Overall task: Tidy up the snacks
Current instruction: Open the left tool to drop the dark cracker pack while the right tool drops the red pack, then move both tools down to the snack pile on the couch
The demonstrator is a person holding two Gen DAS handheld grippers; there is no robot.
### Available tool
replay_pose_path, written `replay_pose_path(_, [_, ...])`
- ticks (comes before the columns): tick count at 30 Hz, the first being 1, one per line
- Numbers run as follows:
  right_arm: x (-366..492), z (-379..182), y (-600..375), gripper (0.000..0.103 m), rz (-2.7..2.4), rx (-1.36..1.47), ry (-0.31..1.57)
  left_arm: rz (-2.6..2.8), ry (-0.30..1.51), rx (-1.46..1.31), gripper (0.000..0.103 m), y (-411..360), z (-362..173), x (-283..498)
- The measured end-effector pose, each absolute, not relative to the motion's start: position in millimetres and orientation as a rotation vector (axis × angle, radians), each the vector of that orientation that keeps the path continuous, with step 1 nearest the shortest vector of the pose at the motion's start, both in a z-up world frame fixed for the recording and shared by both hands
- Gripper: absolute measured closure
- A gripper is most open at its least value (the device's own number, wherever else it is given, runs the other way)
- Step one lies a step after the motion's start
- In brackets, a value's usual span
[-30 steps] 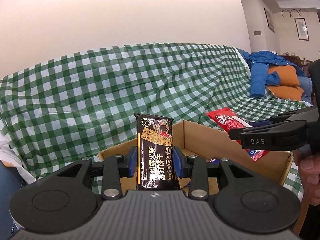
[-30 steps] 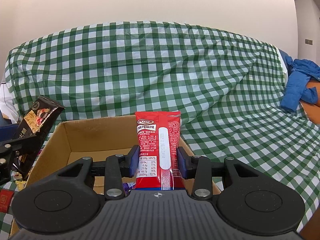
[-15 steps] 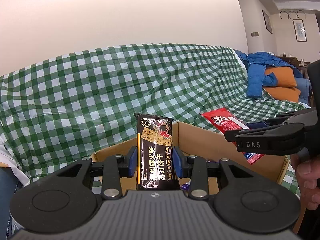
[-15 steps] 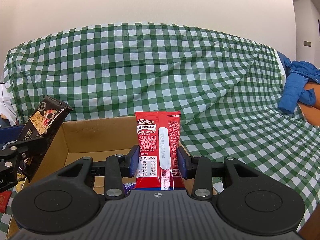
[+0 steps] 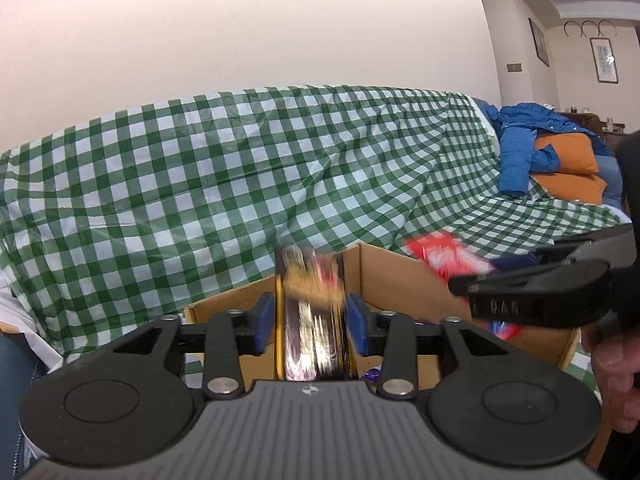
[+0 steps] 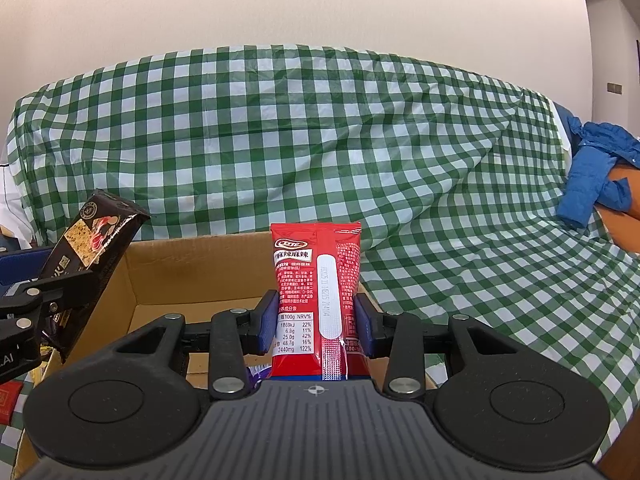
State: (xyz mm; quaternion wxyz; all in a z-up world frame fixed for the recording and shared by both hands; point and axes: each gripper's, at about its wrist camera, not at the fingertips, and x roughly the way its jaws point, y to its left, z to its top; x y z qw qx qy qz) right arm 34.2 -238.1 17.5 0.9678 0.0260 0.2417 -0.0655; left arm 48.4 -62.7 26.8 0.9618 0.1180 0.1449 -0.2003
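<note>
Dark cracker packet (image 5: pixel 312 312) stands upright between the blue pads (image 5: pixel 264 322) of the left gripper (image 5: pixel 311 322), above the near-left part of the open cardboard box (image 5: pixel 404 276). The packet is motion-blurred; the jaws are opening, with a thin gap visible on each side of the packet, so the pads no longer press on it. In the right wrist view the same packet (image 6: pixel 86 264) leans over the left wall of the box (image 6: pixel 192 268).

Red snack packet (image 6: pixel 316 300) stands upright, clamped between the pads (image 6: pixel 267 322) of the right gripper (image 6: pixel 316 322), over the middle of the box. Its printed back seam and nutrition panel face the camera. In the left wrist view this packet (image 5: pixel 444 258) juts over the far-right rim of the box, gripped by the right gripper (image 5: pixel 472 280), and part of a hand (image 5: pixel 612 368) shows at the frame edge.

Inside the box, a purple wrapper (image 6: pixel 258 372) is partly seen just below the red packet. The box rests on a green-and-white checked cloth (image 6: pixel 320 140) that drapes up behind it. To the right of the box, well apart, lie a blue jacket (image 5: pixel 524 148) and orange cushions (image 5: pixel 568 156).
</note>
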Motion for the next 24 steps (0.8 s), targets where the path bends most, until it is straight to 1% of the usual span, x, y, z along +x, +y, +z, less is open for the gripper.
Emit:
replay_pose_path(1, [36,15,-237,0.058,-0.132,0.046,0.505,-0.396,0.291,0.243,0.039,-63,26,49])
replay_pose_path(2, [37,13,-235,0.05,-0.133,0.037,0.525,-0.39,0.289,0.243,0.039,-64,26,49])
replay_pose_path(3, [38,11,-234,0.046,-0.138,0.029,0.536,-0.388,0.29,0.243,0.039,-64,26,49])
replay_pose_path(4, [39,11,-233,0.043,-0.141,0.026,0.537,-0.384,0.292,0.244,0.039,-64,26,50])
replay_pose_path(7, [38,13,-233,0.042,-0.138,0.029,0.53,-0.367,0.295,0.262,0.039,-62,26,49])
replay_pose_path(9, [39,13,-233,0.042,-0.137,0.034,0.533,-0.346,0.302,0.276,0.046,-60,25,48])
replay_pose_path(10, [39,13,-233,0.042,-0.136,0.035,0.534,-0.335,0.307,0.279,0.053,-58,25,48])
replay_pose_path(12, [39,13,-231,0.042,-0.133,0.034,0.535,-0.31,0.319,0.276,0.062,-51,25,48])
replay_pose_path(13, [38,14,-229,0.042,-0.13,0.032,0.535,-0.297,0.326,0.268,0.069,-46,26,48])
replay_pose_path(14, [37,14,-227,0.042,-0.126,0.03,0.534,-0.285,0.337,0.256,0.072,-41,27,49])
replay_pose_path(17, [36,16,-220,0.042,-0.112,0.021,0.529,-0.244,0.362,0.197,0.075,-20,32,51])
replay_pose_path(22, [38,17,-207,0.043,-0.079,0.005,0.514,-0.146,0.437,0.098,0.075,18,36,58])
replay_pose_path(24, [39,18,-201,0.045,-0.058,-0.003,0.51,-0.103,0.477,0.062,0.075,35,35,63])
